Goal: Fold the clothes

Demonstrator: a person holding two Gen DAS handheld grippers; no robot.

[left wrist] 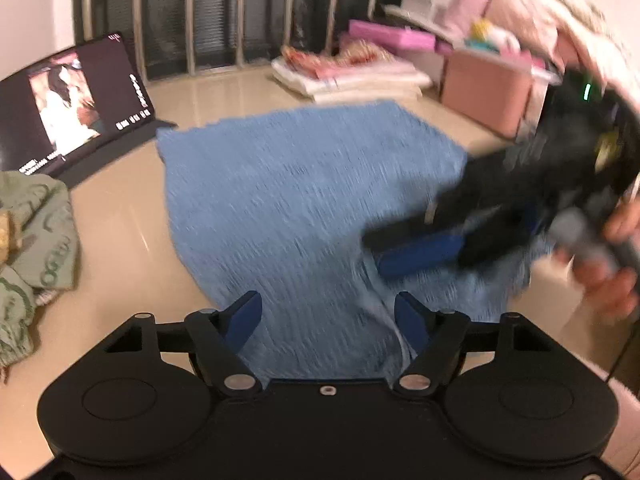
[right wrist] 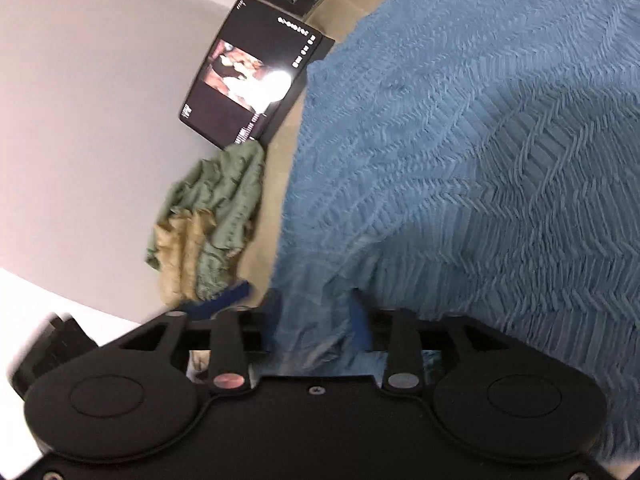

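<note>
A blue ribbed garment lies spread on the beige floor; in the right wrist view the same garment fills the right side. My left gripper hovers over its near edge, blue pads wide apart and pressing on nothing. My right gripper, held by a hand, comes in low from the right over the garment's right edge. In its own view the right gripper has its jaws apart, with a blurred fold of the blue cloth lying loosely between them.
A lit tablet leans at the far left by the wall. A crumpled green garment lies left of the blue one. Folded clothes and pink boxes stand at the back right, below a barred window.
</note>
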